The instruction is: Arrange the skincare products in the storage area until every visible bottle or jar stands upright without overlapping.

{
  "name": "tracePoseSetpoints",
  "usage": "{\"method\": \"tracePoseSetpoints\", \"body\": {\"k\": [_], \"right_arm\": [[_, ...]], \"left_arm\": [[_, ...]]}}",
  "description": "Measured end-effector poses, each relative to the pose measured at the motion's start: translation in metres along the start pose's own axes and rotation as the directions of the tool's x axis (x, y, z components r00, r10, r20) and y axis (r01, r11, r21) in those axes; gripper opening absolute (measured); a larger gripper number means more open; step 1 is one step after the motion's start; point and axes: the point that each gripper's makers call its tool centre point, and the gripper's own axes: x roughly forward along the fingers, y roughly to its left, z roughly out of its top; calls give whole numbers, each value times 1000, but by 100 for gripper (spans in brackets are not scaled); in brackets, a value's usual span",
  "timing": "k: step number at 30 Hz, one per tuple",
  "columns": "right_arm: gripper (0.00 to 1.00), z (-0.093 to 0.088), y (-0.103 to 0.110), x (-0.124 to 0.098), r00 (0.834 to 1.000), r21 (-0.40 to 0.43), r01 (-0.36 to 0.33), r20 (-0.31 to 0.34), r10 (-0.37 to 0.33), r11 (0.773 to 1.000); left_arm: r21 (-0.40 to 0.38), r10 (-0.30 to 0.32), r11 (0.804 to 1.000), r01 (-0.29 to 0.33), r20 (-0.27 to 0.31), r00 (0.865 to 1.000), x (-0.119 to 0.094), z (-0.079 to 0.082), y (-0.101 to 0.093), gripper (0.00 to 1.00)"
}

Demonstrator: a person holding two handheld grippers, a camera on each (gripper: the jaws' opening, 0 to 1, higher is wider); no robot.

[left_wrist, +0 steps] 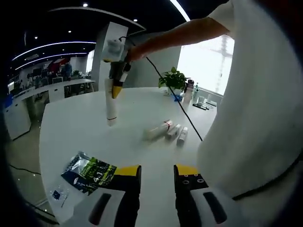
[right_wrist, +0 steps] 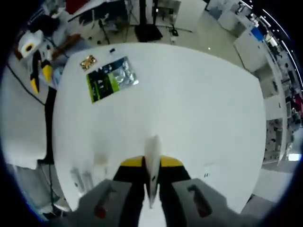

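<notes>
Across the white bench (left_wrist: 85,127) I read things big to small. Person's arm and white shirt sit on the right of the left gripper view. On the bench near my left gripper (left_wrist: 157,182) lies a green-and-silver foil packet (left_wrist: 89,172), plus a small clear sachet (left_wrist: 58,194) beside it. Mid-bench, three small bottles (left_wrist: 166,131) lie on their sides, close together, long axes roughly parallel and running toward the far bench edge. Potted plant (left_wrist: 173,79) and a few upright containers (left_wrist: 189,92) stand at the far edge.

Right gripper (left_wrist: 114,90) is raised well above the bench, jaws clamped on a white tube (left_wrist: 111,108). Tube's long axis hangs near vertical; in the left gripper view one end points down at the bench, which end is the cap I cannot tell. In the right gripper view it runs straight out along the jaws over bare bench.

Left gripper: jaws apart, nothing held, low over the near bench edge.

My call: step is setting the tube down upright. I'd lower straight, keep the axis vertical, pick bare bench well apart from the lying bottles, let the flat end seat before releasing. A narrow base may tip.
</notes>
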Motion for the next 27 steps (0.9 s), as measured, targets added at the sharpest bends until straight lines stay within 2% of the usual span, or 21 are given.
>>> {"method": "tracePoseSetpoints", "body": {"k": [3,6,11,19,27], "right_arm": [[8,-1,-1,3,1000,-3,-16,2,16,1000],[8,-12,-4,10,998,-36,-38,-42,37,999],[8,-27,-8,11,997,-35,-50,-64,48,998],[8,-62,-12,5,993,-26,-61,-100,58,998],[8,-99,-14,-2,992,29,-49,-116,52,998]], "left_arm": [[-5,-2,1000,2,2,1000,-1,1,1,25],[-13,-7,1000,7,-5,1000,-1,0,2,24],[-19,-10,1000,9,-15,1000,1,-4,3,24],[-20,-15,1000,15,-21,1000,6,-3,4,24],[-10,-22,1000,22,-35,999,9,-4,5,24]]}}
